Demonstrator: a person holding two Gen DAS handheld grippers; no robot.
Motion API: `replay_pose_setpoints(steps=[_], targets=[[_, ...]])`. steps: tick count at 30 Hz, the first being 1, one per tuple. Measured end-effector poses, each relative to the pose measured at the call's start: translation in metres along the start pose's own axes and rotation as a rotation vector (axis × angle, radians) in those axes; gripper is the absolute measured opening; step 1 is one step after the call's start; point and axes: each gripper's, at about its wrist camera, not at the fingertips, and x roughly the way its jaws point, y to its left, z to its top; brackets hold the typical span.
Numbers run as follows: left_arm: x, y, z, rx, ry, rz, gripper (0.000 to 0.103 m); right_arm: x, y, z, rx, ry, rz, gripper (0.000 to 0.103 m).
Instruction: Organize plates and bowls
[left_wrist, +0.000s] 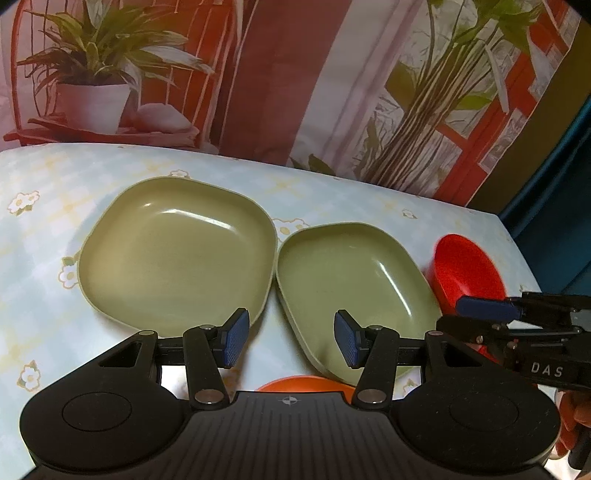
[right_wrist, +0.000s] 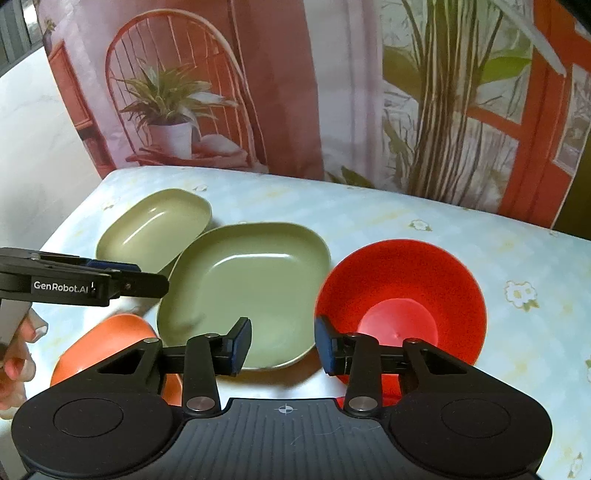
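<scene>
Two olive-green, rounded-square plastic plates, the far plate (right_wrist: 155, 225) and the near plate (right_wrist: 251, 288), are lying side by side with rims touching on the pale floral tablecloth (right_wrist: 461, 236). A red round plastic bowl (right_wrist: 402, 299) is sitting just right of the near plate, and an orange bowl (right_wrist: 107, 343) is sitting at the front left. The left gripper (left_wrist: 291, 338) and right gripper (right_wrist: 283, 345) are both hovering with jaws spread apart, gripping nothing.

It looked like a home dining spot. A table (right_wrist: 369, 229) wore a pale checked cloth printed with small flowers. Directly behind the table hung a curtain (right_wrist: 351, 92) printed with a chair, potted plants and a red window frame. On the table sat plastic plates (right_wrist: 251, 280) and bowls (right_wrist: 402, 295).
</scene>
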Motion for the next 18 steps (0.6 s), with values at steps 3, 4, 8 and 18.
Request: replay_pose_setpoints(steps=[3,4,8,18], targets=[[0.0,0.0,-0.002,0.008,-0.001,-0.003,0.053,-0.007,0.005,0.002,-0.012,-0.025,0.001,0.035],[0.0,0.001,-0.002,0.009,-0.001,-0.005,0.052,-0.008,0.007,0.002,-0.017,-0.026,0.012,0.035],[0.001,-0.001,-0.004,0.007,0.011,-0.024,0.047,0.0,0.017,0.001,-0.034,0.013,0.042,0.035],[0.013,-0.004,-0.005,0.011,0.031,-0.024,0.046,0.022,0.003,0.002,0.011,0.06,-0.061,0.033]])
